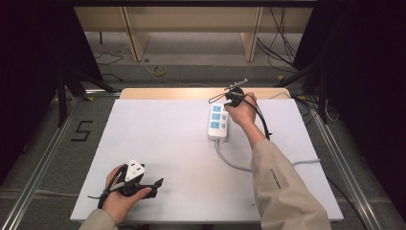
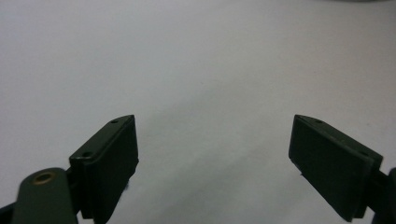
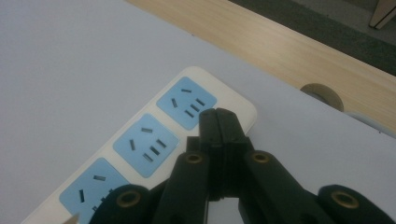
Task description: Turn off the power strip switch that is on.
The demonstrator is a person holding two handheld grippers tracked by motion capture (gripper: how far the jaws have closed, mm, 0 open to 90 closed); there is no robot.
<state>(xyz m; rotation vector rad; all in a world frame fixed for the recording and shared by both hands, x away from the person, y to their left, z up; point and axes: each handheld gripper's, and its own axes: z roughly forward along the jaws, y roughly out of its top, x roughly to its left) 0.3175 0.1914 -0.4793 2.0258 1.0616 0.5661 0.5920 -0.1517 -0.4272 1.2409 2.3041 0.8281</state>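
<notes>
- A white power strip with three blue sockets lies on the far right part of the white table, its length running from near to far.
- Its grey cable leaves the near end and curves to the right, where the person's right sleeve covers part of it.
- In the right gripper view the strip is cut off at the bottom edge, so the nearest socket shows only in part.
- This view also gives the slots of each socket, which are too small to read from the high view, and a strip of wooden edge past the far side of the white surface.
- The right gripper is at the far end of the strip, and the hand covers much of it in the high view.
- In its own view the right gripper has both jaws pressed together with nothing between them; the tips are over the strip's far end, but I cannot tell if they touch it.
- The left gripper rests in the left hand at the near left of the table, well apart from the strip.
- In its own view the left gripper has its jaws spread wide, with bare white table between them.
</notes>
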